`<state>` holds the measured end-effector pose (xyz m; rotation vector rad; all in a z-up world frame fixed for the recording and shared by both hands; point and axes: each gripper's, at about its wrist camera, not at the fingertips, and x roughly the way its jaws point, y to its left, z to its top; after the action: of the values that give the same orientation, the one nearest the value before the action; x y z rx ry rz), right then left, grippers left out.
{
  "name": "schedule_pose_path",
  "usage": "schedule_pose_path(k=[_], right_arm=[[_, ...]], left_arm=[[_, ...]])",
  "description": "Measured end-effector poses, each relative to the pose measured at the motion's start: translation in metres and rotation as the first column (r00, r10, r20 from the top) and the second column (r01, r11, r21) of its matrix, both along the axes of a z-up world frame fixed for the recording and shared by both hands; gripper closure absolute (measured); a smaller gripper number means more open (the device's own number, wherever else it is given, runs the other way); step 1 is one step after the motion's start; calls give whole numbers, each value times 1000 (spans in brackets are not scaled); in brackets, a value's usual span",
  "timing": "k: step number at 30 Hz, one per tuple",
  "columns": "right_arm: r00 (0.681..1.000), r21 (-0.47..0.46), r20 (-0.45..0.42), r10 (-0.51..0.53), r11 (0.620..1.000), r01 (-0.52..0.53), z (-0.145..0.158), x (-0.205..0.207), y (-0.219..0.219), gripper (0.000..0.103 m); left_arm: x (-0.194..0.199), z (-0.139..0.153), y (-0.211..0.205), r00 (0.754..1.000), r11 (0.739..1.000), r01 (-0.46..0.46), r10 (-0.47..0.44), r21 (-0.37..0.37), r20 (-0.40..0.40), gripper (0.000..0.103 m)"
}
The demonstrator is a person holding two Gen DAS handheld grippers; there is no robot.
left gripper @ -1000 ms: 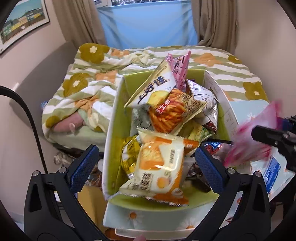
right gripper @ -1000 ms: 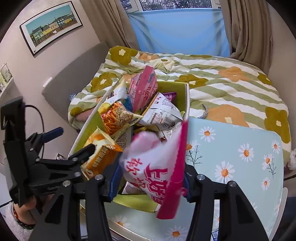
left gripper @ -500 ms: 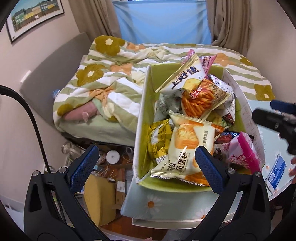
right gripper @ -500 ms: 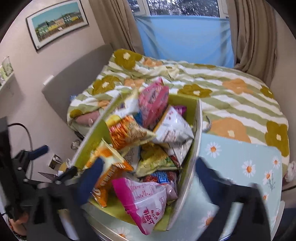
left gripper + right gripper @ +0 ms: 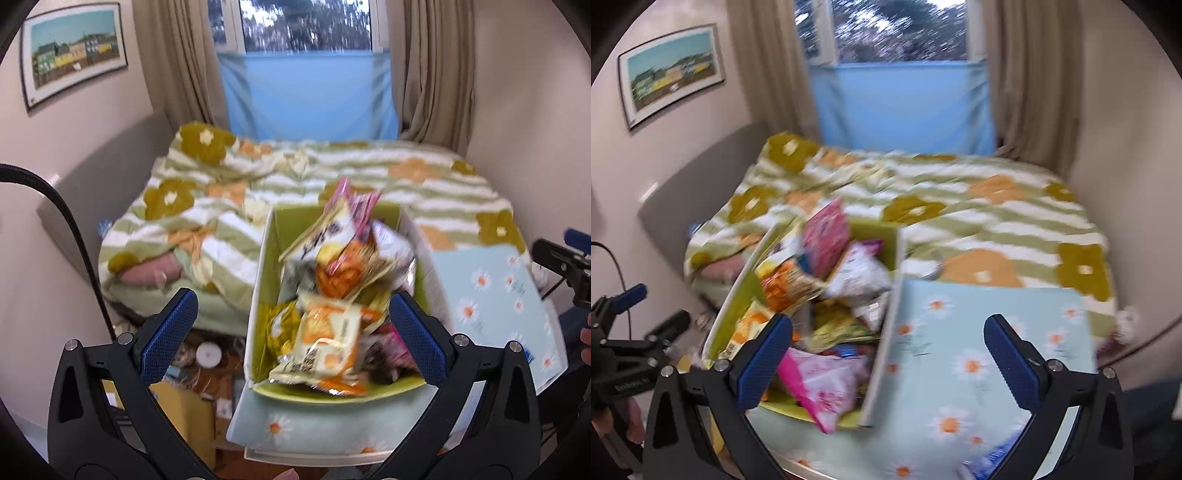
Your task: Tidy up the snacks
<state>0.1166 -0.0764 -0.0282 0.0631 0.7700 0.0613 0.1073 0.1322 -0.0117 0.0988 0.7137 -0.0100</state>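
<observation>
The pink packet (image 5: 827, 384) now lies in the box (image 5: 886, 317); both the right gripper (image 5: 886, 365) and left gripper (image 5: 291, 332) have pulled back, jaws apart, holding nothing.

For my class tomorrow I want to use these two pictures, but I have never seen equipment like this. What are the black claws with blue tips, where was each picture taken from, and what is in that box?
No robot is here. A person holds a two-finger grabbing tool in each hand, and a wide-angle camera on each tool looks forward along its fingers.

One picture comes from the left gripper, the other from the right gripper. The blue parts are the finger pads. Both grippers are open and hold nothing.

In front stands a green box on a table with a daisy-patterned cloth. The box is heaped with snack bags: an orange and white one at the near end, a pink bag beside it, others piled behind. The blurred right view shows the same box. Behind is a bed with a flowered blanket.
</observation>
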Motion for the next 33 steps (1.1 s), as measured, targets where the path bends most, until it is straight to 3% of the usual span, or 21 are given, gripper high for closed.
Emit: schedule_pose_path(k=[10,17,33], right_arm=[[972,-90,158,-172,978,188,53,-76,-53,0],[962,-102,200,-184,973,207,52,-97,-59,0],[960,-98,214,-182,974,207,51,-101,-61,0]], left_arm=[[-38,33,-34,996,1000,-1,2,-13,89,1],[-55,34,-47,992,1000,-3,6,-26,126,1],[-64,34,-52,991,1000,-3,6,-20,134,1]])
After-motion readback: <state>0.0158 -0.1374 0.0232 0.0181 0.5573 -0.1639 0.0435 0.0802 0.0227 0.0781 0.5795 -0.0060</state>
